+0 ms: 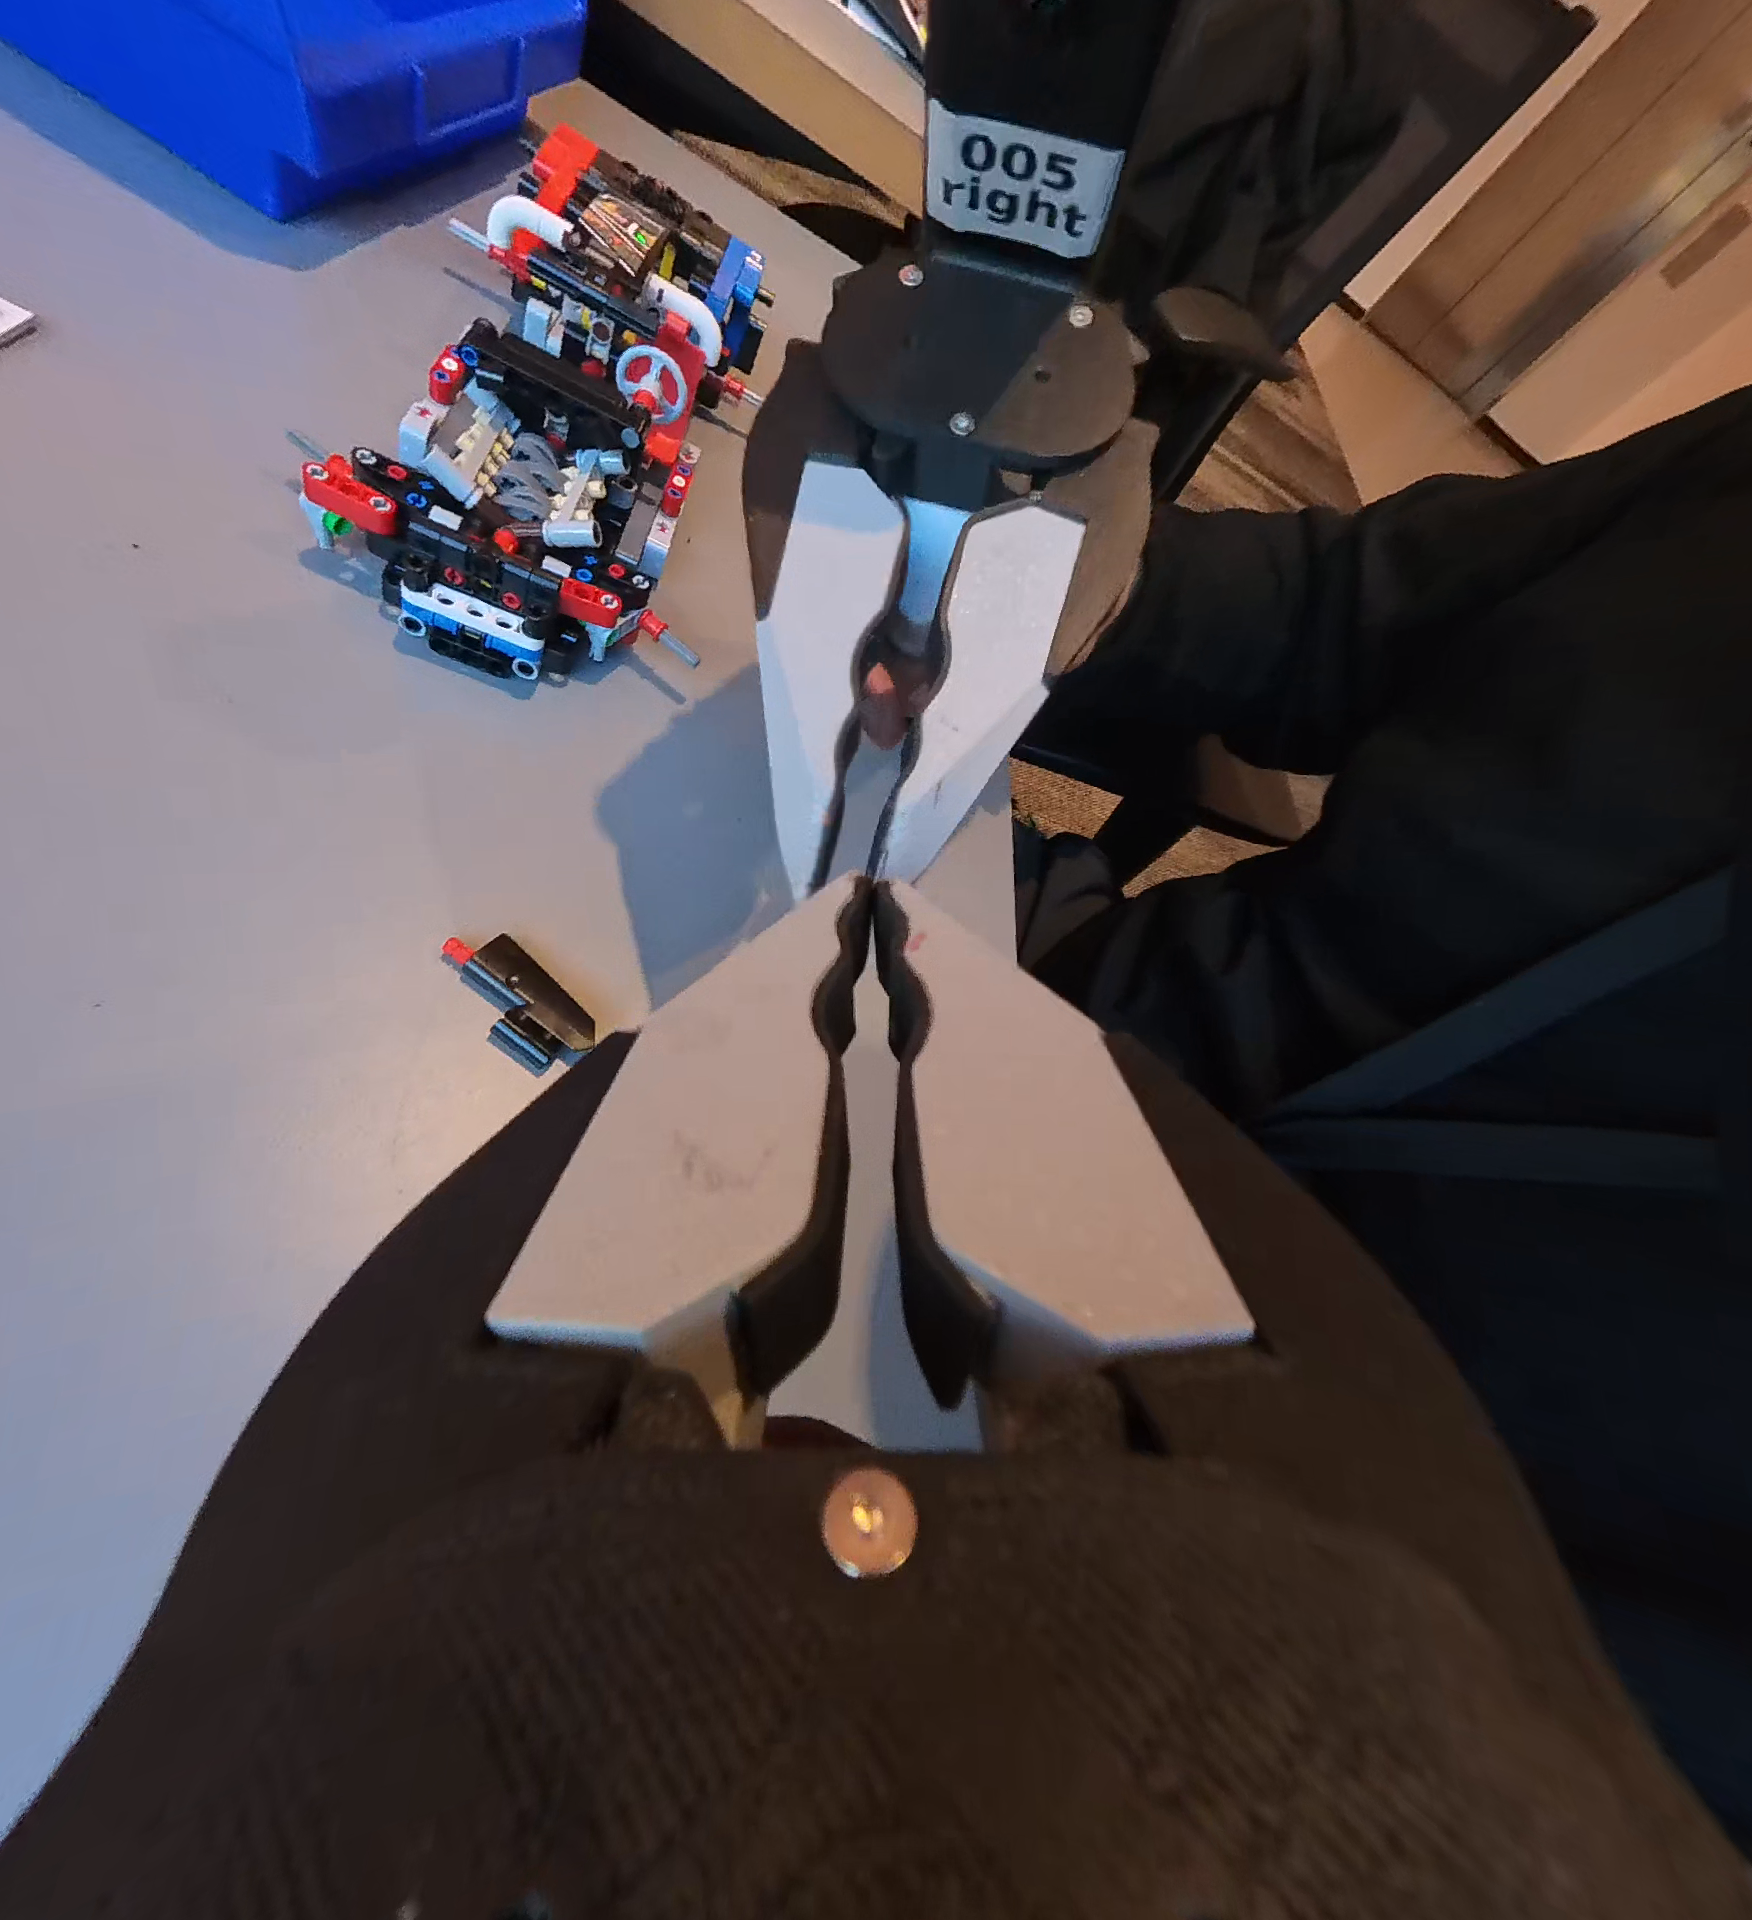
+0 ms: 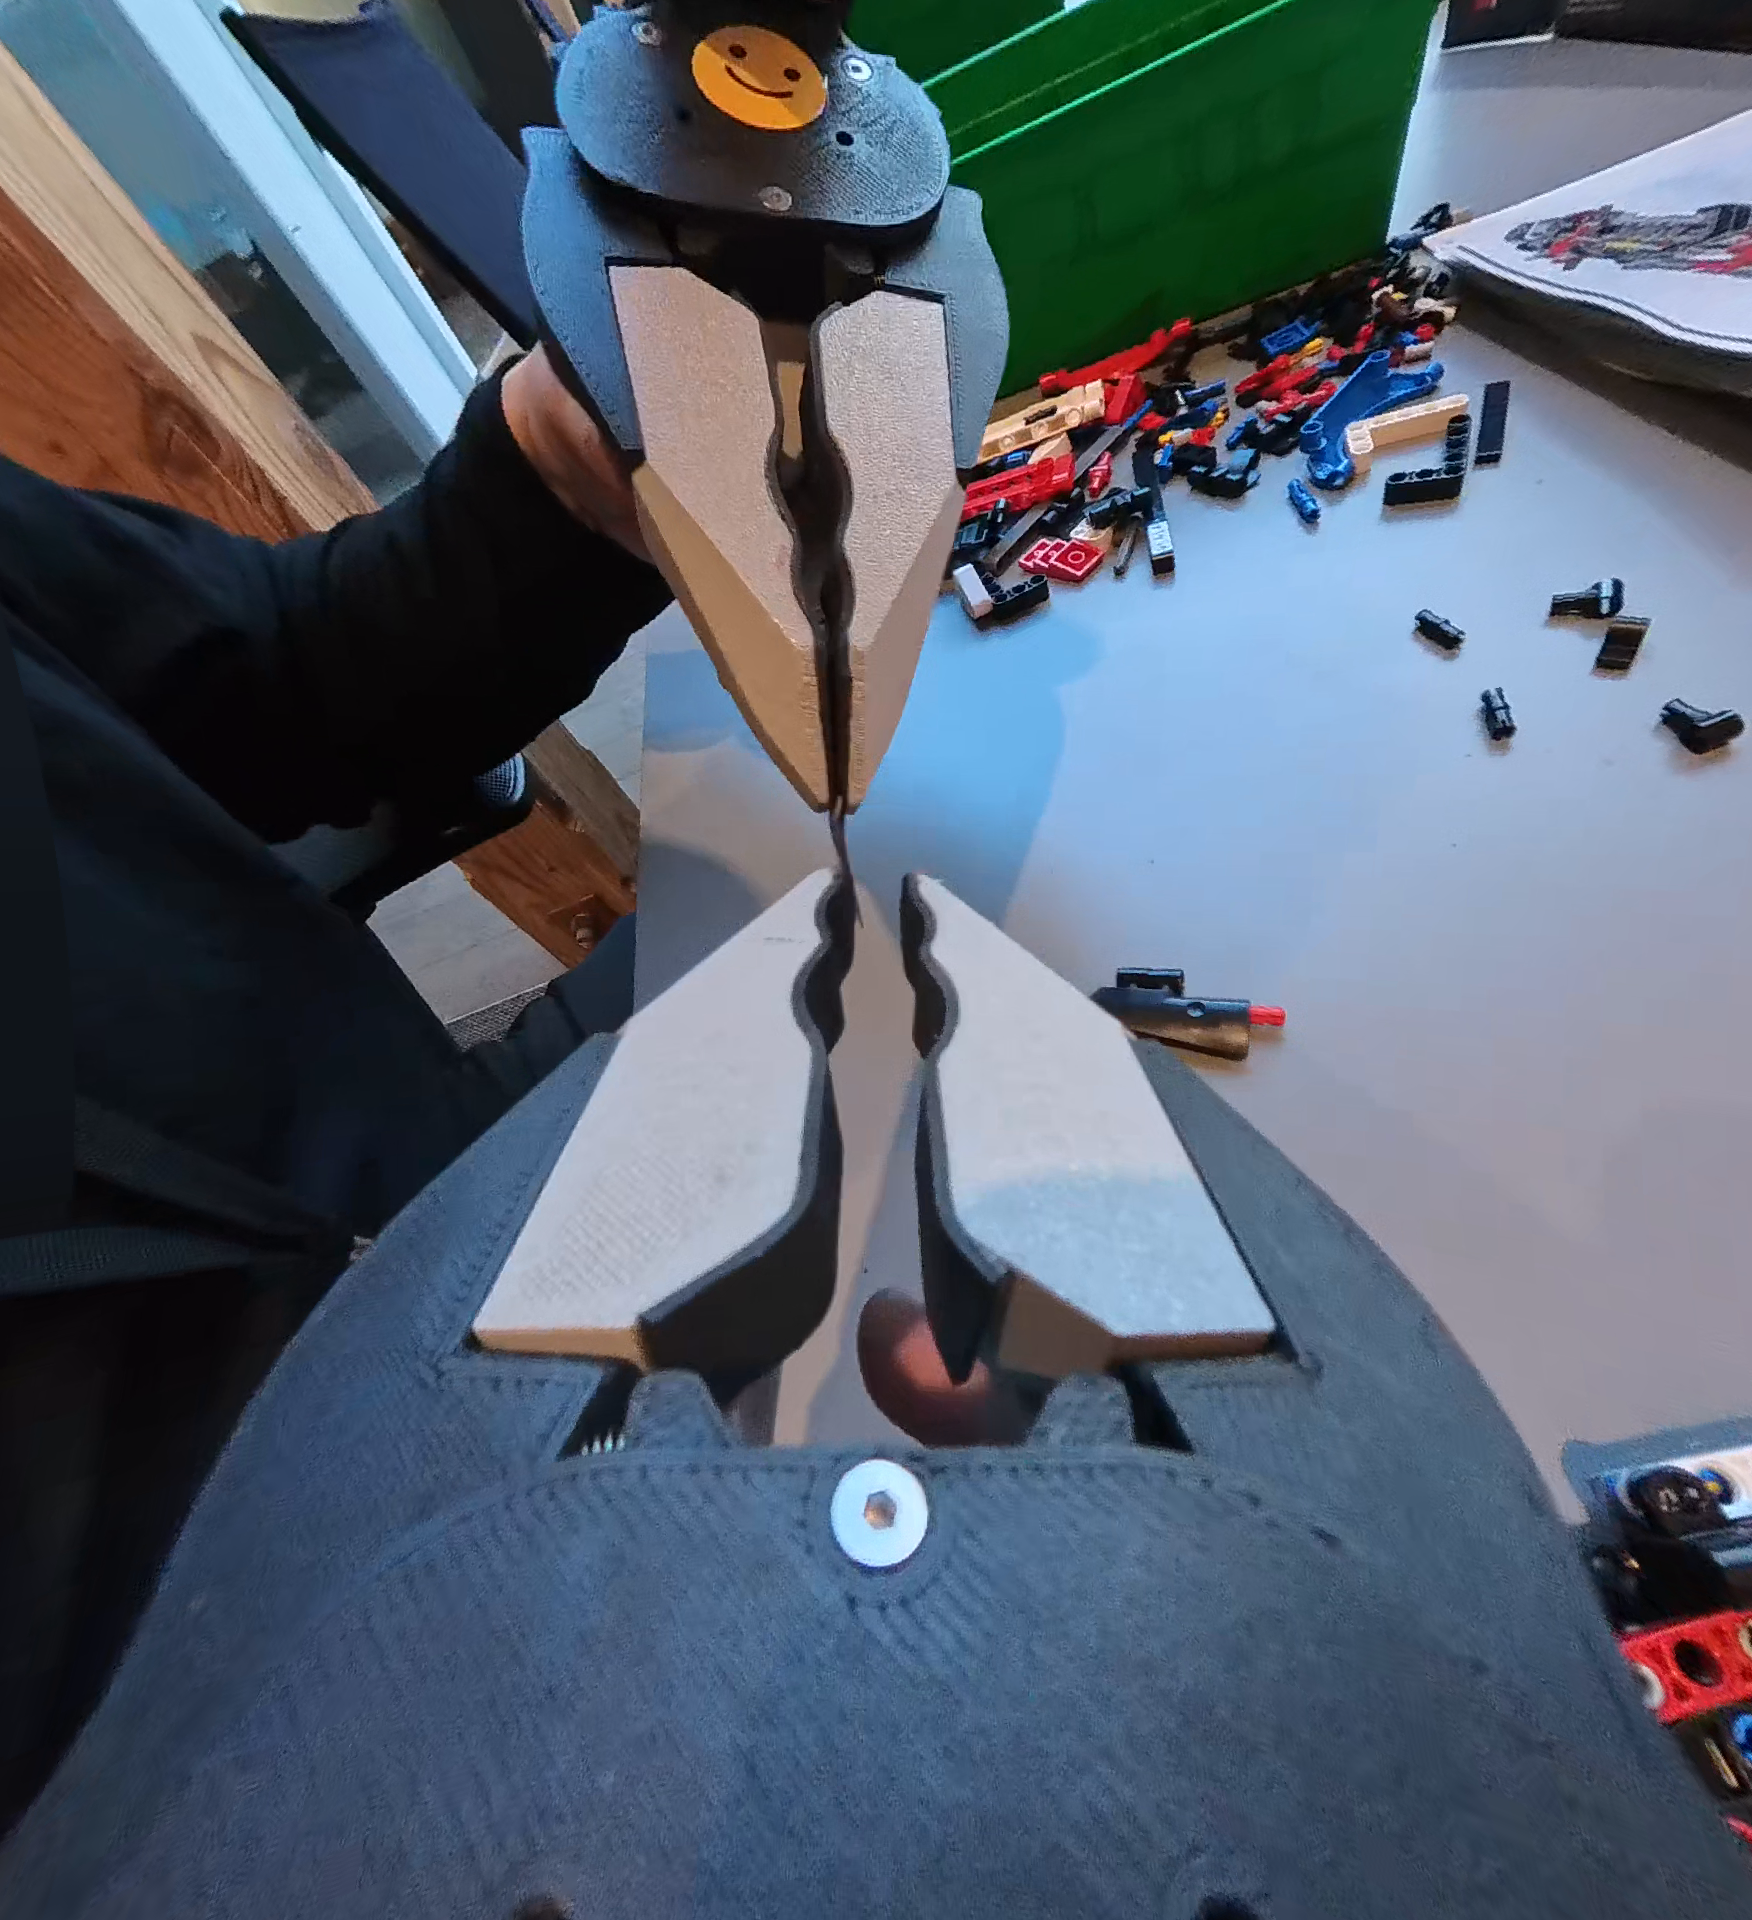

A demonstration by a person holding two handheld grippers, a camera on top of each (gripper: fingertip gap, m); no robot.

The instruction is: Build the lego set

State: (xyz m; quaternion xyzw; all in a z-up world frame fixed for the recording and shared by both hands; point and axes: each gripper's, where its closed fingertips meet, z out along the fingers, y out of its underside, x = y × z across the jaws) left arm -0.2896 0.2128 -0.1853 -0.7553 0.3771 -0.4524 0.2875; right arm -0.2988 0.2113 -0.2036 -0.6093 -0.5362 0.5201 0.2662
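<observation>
- 2 hand-held grippers meet tip to tip above the grey table's (image 1: 176,831) near edge: the left gripper (image 1: 867,888) has its grey wedge fingers pressed together, seemingly pinching a thin dark sliver (image 2: 844,847) that pokes out of its tip; what that sliver is, I cannot tell.
- The right gripper (image 2: 877,883) has its fingers slightly spread, the sliver lying against its left finger (image 2: 706,1091).
- Judged as a handover or re-grip: close the right fingers squarely on the sliver before the left lets go, keeping both tips aligned so it does not twist out.
- The partly built red, black and blue lego vehicle (image 1: 539,416) sits at 10 o'clock in the left wrist view, well apart from the tips.
- 1 small black lego sub-assembly with a red pin (image 1: 519,997) lies just beside the left gripper at 9 o'clock.
- Loose multicoloured lego pieces (image 2: 1215,447) heap at 1 o'clock before a green plastic bin (image 2: 1163,187).
- Open tabletop lies between heap and vehicle; the table edge runs directly beneath the tips, so a dropped piece would probably fall off.
</observation>
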